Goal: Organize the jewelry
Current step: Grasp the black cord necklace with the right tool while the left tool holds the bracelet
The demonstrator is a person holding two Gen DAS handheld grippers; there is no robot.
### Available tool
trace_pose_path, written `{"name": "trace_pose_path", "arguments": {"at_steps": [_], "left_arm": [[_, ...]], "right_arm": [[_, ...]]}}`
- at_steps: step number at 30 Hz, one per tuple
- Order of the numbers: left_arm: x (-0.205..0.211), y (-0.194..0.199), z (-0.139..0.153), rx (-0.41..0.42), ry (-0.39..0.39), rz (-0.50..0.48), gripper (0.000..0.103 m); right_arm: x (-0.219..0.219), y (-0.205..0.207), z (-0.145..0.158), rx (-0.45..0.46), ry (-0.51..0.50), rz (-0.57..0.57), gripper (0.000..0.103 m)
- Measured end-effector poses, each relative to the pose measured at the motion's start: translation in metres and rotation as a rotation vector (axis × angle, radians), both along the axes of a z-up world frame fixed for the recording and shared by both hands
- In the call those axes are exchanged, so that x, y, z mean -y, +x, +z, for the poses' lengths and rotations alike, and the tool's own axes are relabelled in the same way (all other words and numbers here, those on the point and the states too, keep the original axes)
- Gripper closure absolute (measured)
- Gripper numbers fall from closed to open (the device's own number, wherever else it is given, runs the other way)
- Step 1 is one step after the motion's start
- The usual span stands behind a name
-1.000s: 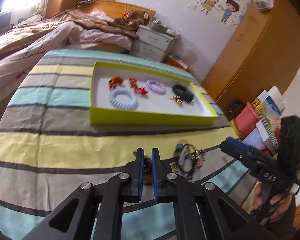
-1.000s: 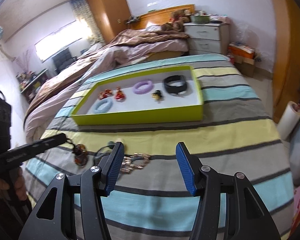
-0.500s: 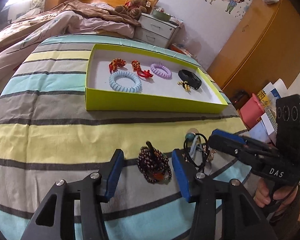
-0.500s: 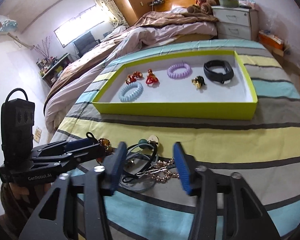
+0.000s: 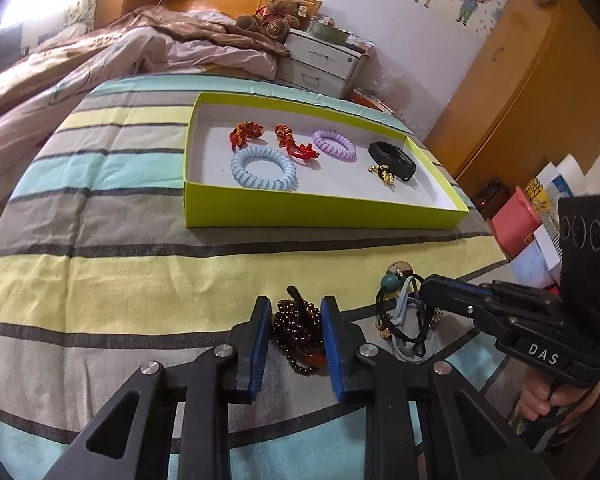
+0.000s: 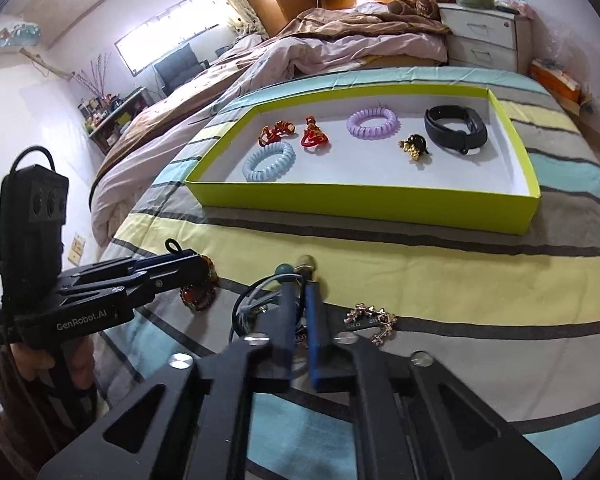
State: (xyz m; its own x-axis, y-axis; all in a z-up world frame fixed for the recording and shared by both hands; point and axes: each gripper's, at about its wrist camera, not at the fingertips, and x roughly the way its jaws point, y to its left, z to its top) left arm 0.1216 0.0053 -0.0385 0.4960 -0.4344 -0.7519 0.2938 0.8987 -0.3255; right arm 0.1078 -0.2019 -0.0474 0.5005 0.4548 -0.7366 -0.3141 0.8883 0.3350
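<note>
Item: dark beaded bracelet (image 5: pixel 298 330), lying bunched on the striped bedspread (image 5: pixel 140 280), at six o'clock from the green tray (image 5: pixel 324 213) and well apart from it.

Left gripper (image 5: pixel 293 316): jaws partly closed, one pad on each side of the bead heap, close to or touching it; a firm hold cannot be confirmed.

Right gripper (image 6: pixel 298 300): jaws nearly together over the tangle of hair ties (image 6: pixel 260 300); whether a loop is pinched cannot be told. A gold chain clip (image 6: pixel 374 320) lies just beside, at three o'clock.

Tray contents: blue coil tie (image 5: pixel 264 167), lilac coil tie (image 5: pixel 335 146), black band (image 5: pixel 392 160), gold charm (image 5: pixel 384 174), two red ornaments (image 5: pixel 246 133).

Handling note: the pinch is best taken across several strands at once, and the lift made straight up, so that no loop trails or snags the neighbouring tangle.

Orientation: the heap's long axis runs twelve to six in the left view; its black cord end (image 5: pixel 294 294) points to twelve, toward the tray.
</note>
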Motion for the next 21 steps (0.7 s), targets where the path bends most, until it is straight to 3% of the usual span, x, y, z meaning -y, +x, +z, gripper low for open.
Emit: {"name": "trace_pose_path", "arguments": {"at_steps": [21], "left_arm": [[-0.008, -0.002, 0.02, 0.038, -0.041, 0.013, 0.081]], "right_arm": [[0.015, -0.002, 0.029, 0.082, 0.116, -0.051, 0.101]]}}
